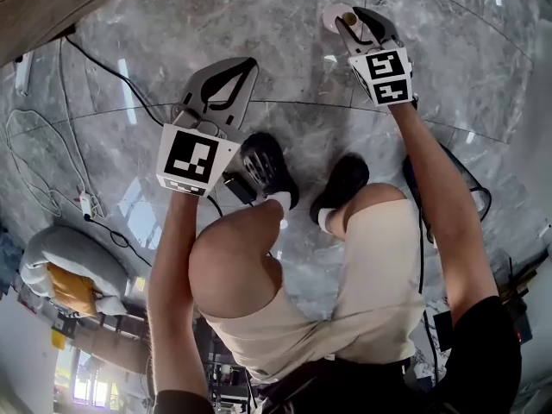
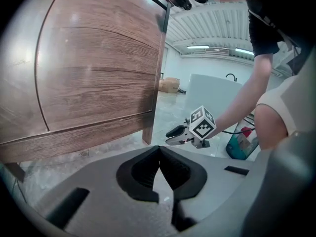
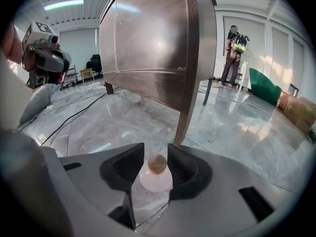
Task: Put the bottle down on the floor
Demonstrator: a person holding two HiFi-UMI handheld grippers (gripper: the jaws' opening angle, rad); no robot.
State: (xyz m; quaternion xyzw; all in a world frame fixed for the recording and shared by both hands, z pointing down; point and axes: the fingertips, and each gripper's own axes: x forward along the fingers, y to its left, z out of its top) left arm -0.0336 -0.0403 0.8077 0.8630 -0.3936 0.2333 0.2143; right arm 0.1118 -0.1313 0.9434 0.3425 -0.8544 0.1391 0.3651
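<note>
Bottle: A small, round, pale pink bottle [image 3: 155, 179] is sitting between the jaws of the right gripper [image 3: 156, 150].
Which way it is pointing: It is standing straight up. Its long way is running up and down. The brown cork [image 3: 158, 164] is on top, pointing up.
Where it is: It is down low by the shiny grey floor [image 3: 98, 125], out in front of the person's right foot. The pictures are not showing whether its bottom is touching the floor.
Right gripper: Its jaws are open only as wide as the bottle. They are pressing on both sides of it and holding it.
Nearby: The leg [image 3: 186, 117] of some big brown wooden furniture is standing on the floor just past the bottle.
Left gripper: The left gripper [image 2: 159, 149] is up in the air, well apart from the bottle. Its jaw tips are touching each other, and it is holding nothing.
Person: The person is bending both bare knees. The black shoes [image 1: 267, 169] are resting on the floor, between the two grippers.
</note>
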